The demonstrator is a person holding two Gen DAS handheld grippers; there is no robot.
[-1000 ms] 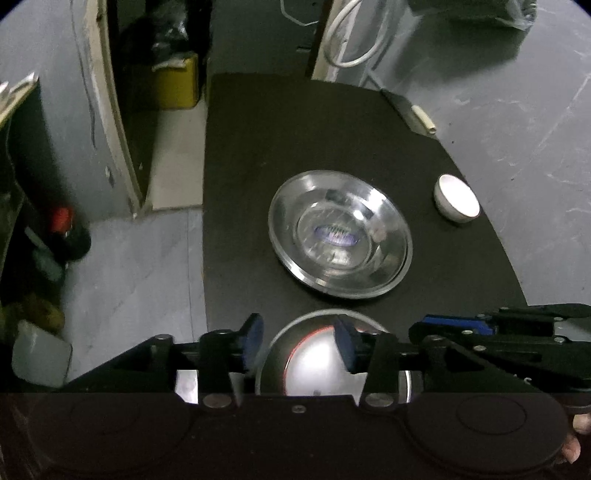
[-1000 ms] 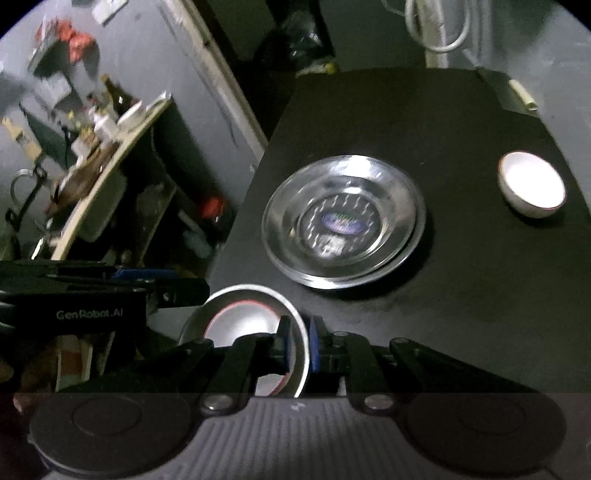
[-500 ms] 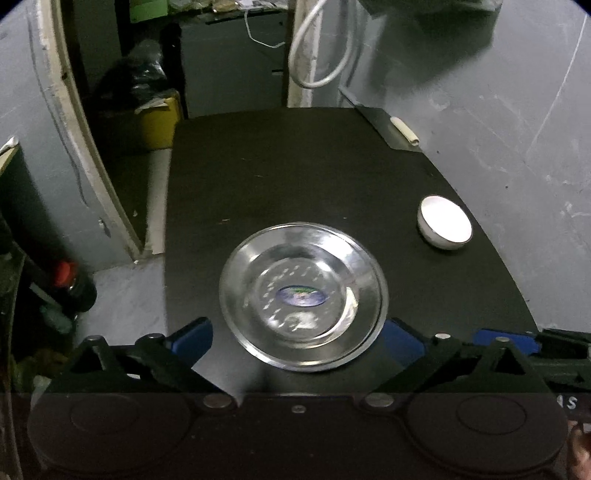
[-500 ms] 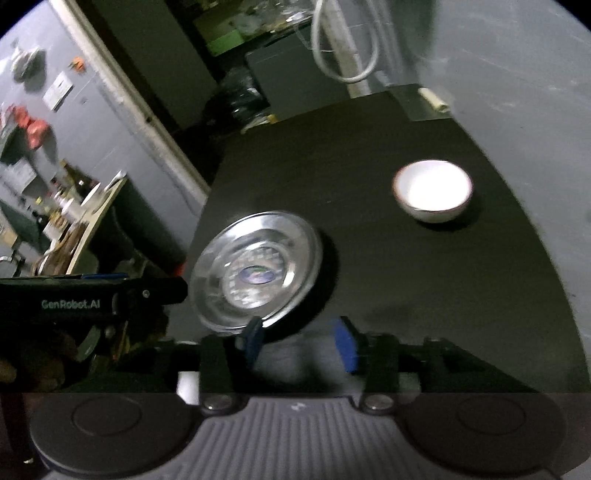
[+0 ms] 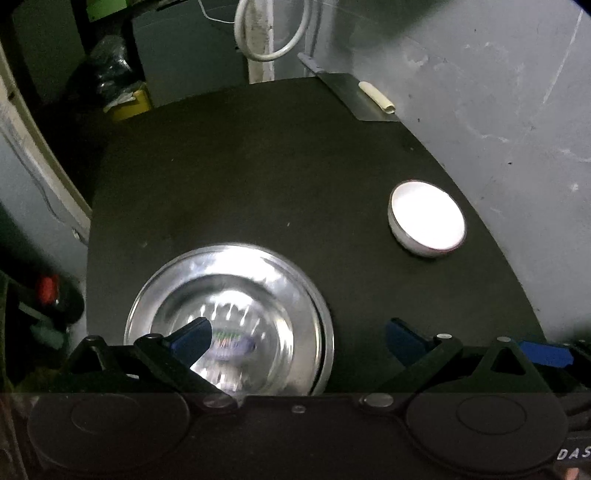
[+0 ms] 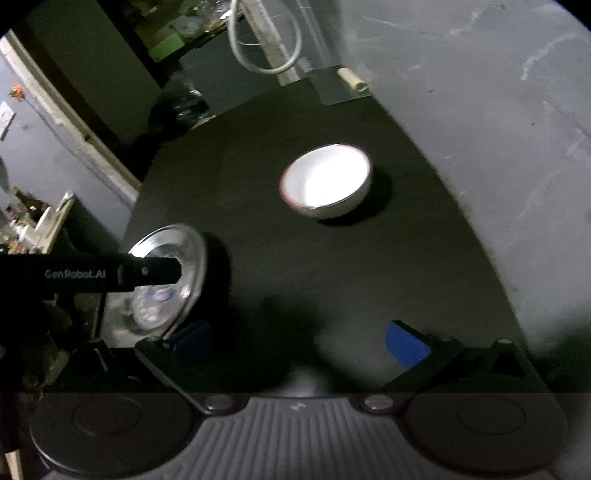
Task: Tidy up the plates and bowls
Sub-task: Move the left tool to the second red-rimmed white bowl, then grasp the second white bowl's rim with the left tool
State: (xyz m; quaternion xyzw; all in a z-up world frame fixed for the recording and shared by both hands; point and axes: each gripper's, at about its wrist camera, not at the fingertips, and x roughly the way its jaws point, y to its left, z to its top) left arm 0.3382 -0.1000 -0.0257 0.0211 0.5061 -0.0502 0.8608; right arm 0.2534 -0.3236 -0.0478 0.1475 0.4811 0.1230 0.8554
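Observation:
A stack of steel plates (image 5: 236, 314) lies on the black table (image 5: 258, 166) at the near left; it also shows in the right wrist view (image 6: 166, 280). A white bowl (image 5: 426, 218) with a dark red rim stands apart at the right, and in the right wrist view (image 6: 327, 184) it is ahead of centre. My left gripper (image 5: 295, 341) is open and empty, its left fingertip over the plates. My right gripper (image 6: 299, 341) is open and empty, near the table's front, short of the bowl.
A flat metal piece with a cream roll (image 5: 376, 98) lies at the table's far right corner. A white cable loop (image 5: 273, 33) hangs behind. A grey wall (image 5: 498, 92) runs along the right edge. Cluttered shelves (image 6: 40, 221) stand left of the table.
A second plate that my right gripper held a second ago now rests on the steel plate. Both grippers opened wide. The right one swung right toward the white bowl.

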